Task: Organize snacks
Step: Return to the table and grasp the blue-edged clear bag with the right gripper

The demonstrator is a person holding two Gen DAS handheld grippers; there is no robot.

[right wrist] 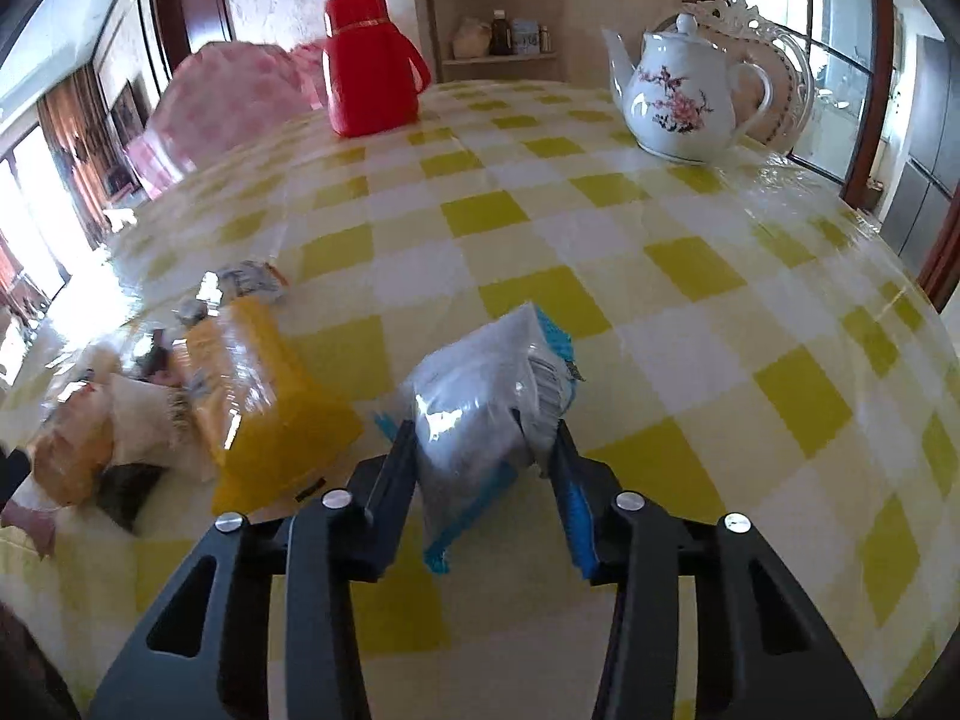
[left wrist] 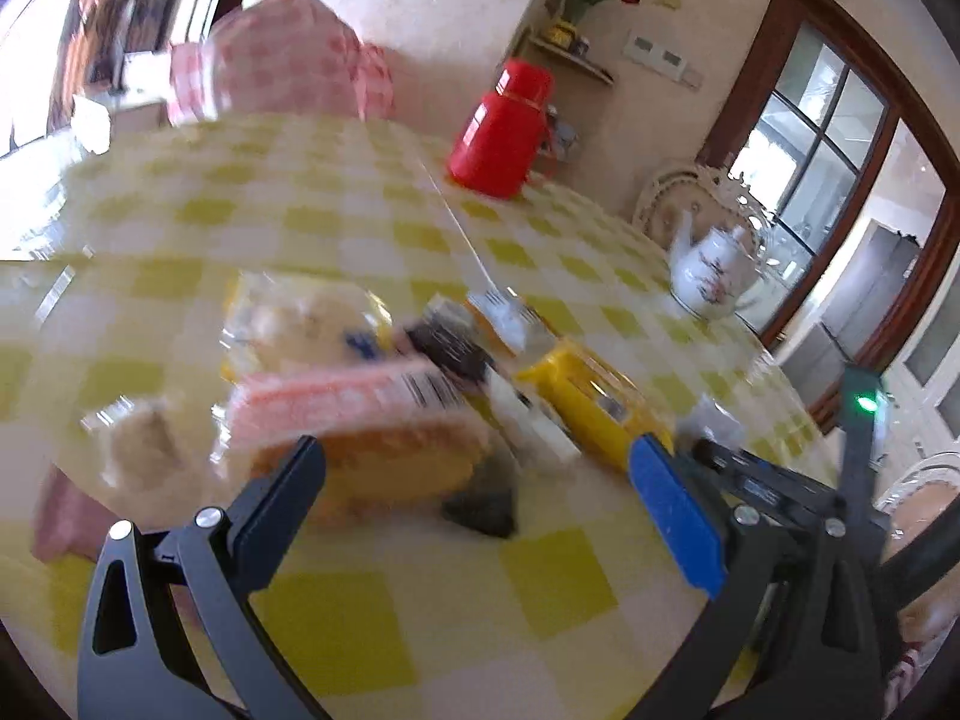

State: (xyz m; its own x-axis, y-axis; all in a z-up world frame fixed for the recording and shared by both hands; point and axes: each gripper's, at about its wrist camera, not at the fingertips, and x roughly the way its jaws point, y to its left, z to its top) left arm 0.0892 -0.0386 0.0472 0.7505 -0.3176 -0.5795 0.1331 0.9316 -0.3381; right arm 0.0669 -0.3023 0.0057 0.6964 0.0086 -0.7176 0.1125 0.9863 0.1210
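Note:
In the right wrist view my right gripper point(right wrist: 483, 438) is shut on a grey snack packet with blue sealed ends point(right wrist: 480, 384) and holds it over the yellow checked tablecloth point(right wrist: 690, 276). A yellow snack bag point(right wrist: 264, 402) and other wrapped snacks point(right wrist: 78, 438) lie in a heap to its left. In the left wrist view, which is blurred, my left gripper point(left wrist: 480, 462) is open just before the heap. A pink and orange wrapped cake point(left wrist: 354, 426) lies by its left finger, the yellow bag point(left wrist: 594, 402) by its right finger. More wrapped snacks point(left wrist: 306, 324) lie behind.
A red thermos jug point(right wrist: 369, 63) stands at the far side of the table and a white flowered teapot point(right wrist: 684, 90) at the far right. A chair with pink checked cloth point(right wrist: 222, 102) stands behind the table. The right gripper's body point(left wrist: 774, 486) shows beside the left one.

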